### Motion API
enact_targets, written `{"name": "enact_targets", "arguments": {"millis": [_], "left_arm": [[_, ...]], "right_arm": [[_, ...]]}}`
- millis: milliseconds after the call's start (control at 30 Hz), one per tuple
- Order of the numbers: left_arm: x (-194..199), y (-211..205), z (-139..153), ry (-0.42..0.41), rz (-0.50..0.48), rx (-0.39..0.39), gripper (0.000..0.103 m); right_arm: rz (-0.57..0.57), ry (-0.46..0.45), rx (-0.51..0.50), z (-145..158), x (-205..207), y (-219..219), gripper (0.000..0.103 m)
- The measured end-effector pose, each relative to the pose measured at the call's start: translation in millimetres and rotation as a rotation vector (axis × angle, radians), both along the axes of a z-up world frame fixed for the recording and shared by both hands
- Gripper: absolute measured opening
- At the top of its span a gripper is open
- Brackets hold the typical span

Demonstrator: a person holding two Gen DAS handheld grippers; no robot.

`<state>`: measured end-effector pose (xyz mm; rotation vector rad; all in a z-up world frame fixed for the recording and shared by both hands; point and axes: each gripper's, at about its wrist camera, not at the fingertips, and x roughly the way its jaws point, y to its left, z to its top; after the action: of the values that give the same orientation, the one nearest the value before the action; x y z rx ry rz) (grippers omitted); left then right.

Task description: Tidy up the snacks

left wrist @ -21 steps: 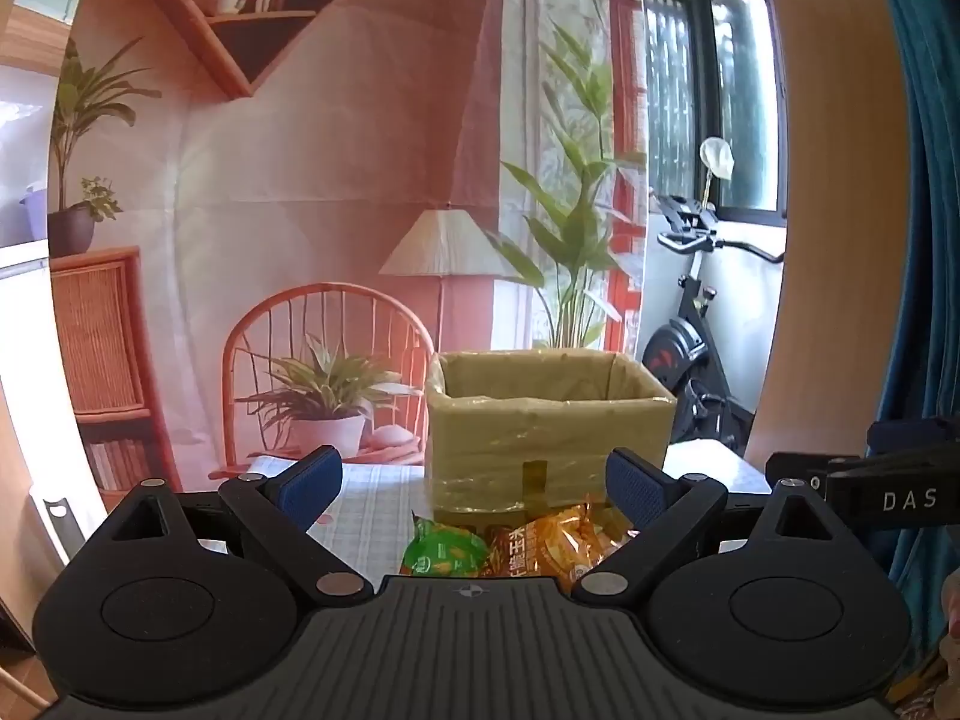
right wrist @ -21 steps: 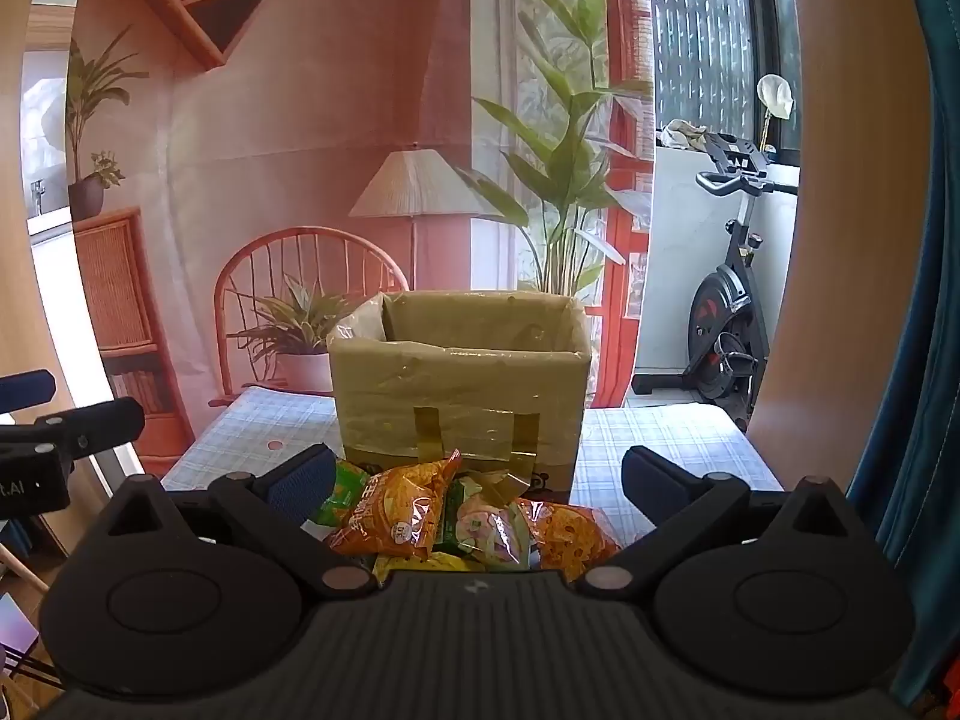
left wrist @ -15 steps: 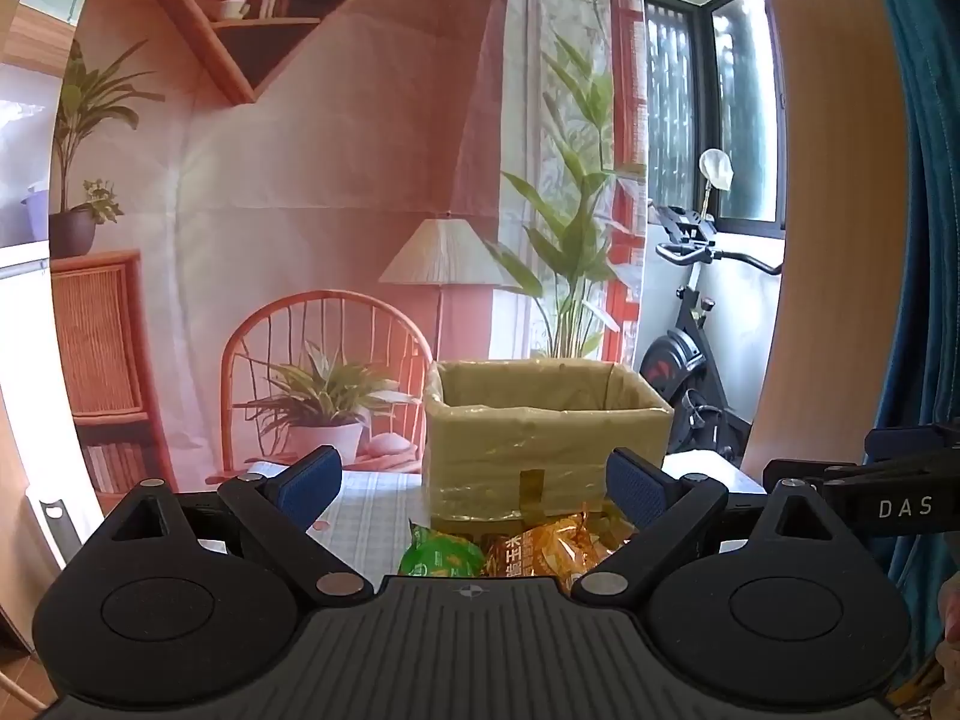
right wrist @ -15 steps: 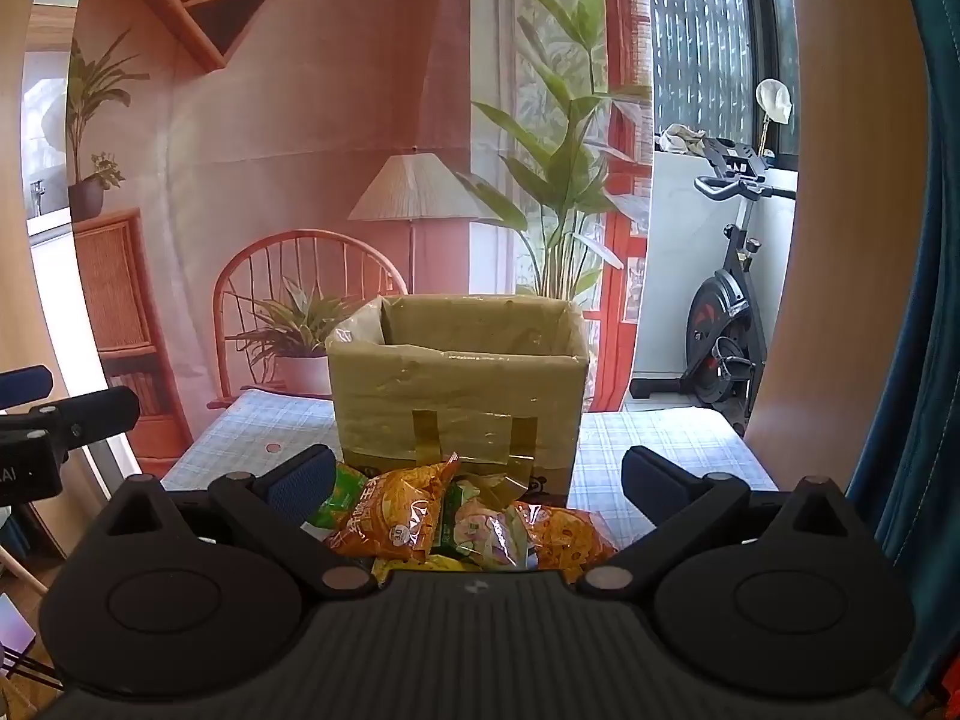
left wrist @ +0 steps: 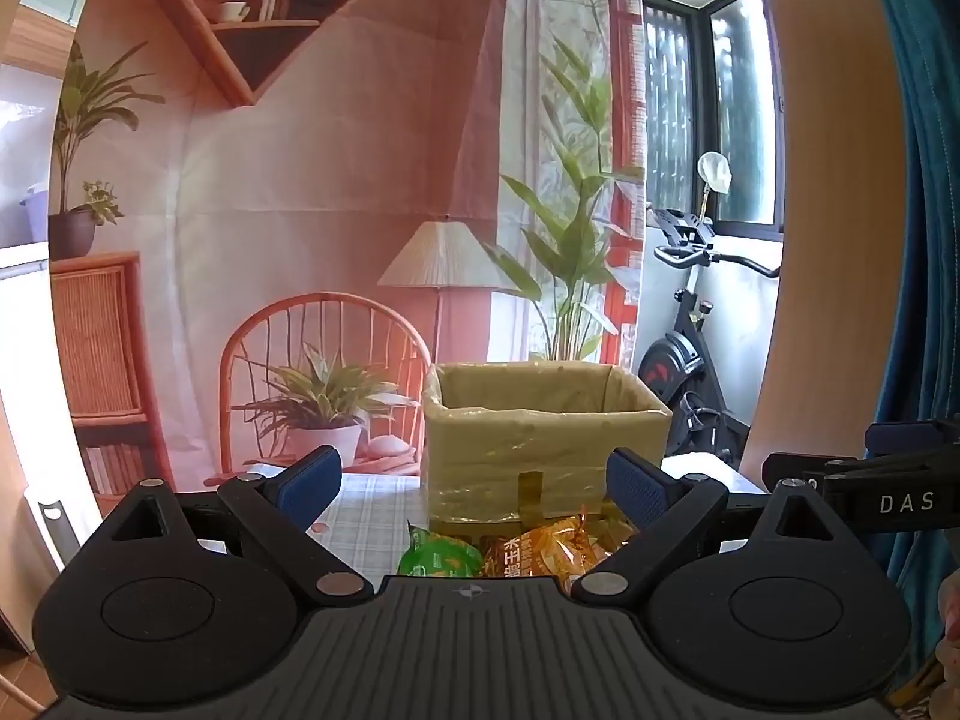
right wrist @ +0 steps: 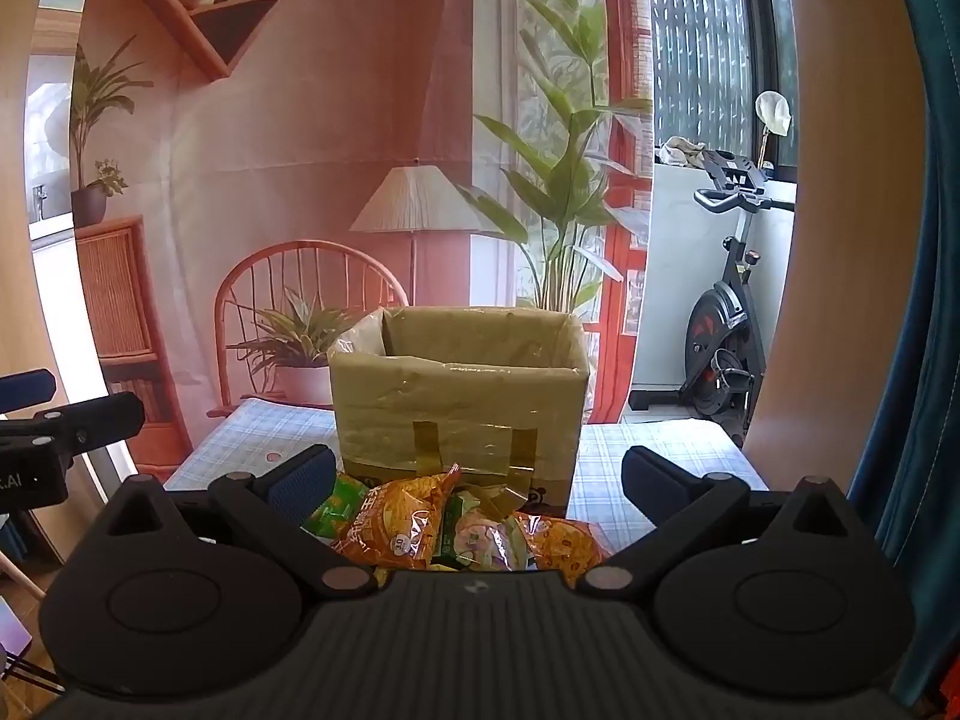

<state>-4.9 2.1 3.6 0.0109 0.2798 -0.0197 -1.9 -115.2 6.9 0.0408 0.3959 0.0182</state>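
Observation:
An open cardboard box (left wrist: 540, 456) wrapped in yellowish tape stands on a checked tablecloth (right wrist: 270, 438); it also shows in the right wrist view (right wrist: 462, 414). Several snack bags lie in a pile in front of it: a green bag (left wrist: 438, 558) and orange bags (left wrist: 546, 546) in the left wrist view, an orange bag (right wrist: 402, 516), a green bag (right wrist: 336, 504) and a pale bag (right wrist: 486, 540) in the right wrist view. My left gripper (left wrist: 474, 486) is open and empty, held short of the pile. My right gripper (right wrist: 477, 483) is open and empty, also short of the pile.
A printed backdrop of a room hangs behind the table. An exercise bike (right wrist: 726, 324) stands at the right by the window. A blue curtain (left wrist: 924, 240) hangs at the far right. The other gripper shows at each view's edge (left wrist: 882, 480) (right wrist: 54, 432).
Both views have shifted slightly; the box and snack pile sit a little lower in the left wrist view. Both grippers stay open.

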Motion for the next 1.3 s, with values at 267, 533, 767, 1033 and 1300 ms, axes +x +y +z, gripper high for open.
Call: {"name": "enact_targets", "arguments": {"millis": [267,533,767,1033,1300], "left_arm": [[-0.5,-0.5,-0.2,-0.001,0.000,0.000,0.096],[-1.0,-1.3,-0.3,-0.001,0.000,0.001,0.096],[-1.0,-1.8,-0.7,-0.001,0.000,0.001,0.096],[-2.2,-2.7,-0.9,0.000,-0.003,0.002,0.096],[-2.3,-4.3,-1.9,0.000,-0.006,0.005,0.096]], "right_arm": [[-0.002,-0.001,0.005,0.9,-0.7,-1.2,0.103],[-0.003,-0.001,0.005,1.2,-0.1,-1.7,0.103],[-0.004,0.000,0.005,0.6,-0.4,-1.7,0.103],[-0.005,0.000,0.005,-0.8,-0.3,-2.0,0.103],[-0.006,0.000,0.006,-1.8,-0.2,-2.6,0.103]]}}
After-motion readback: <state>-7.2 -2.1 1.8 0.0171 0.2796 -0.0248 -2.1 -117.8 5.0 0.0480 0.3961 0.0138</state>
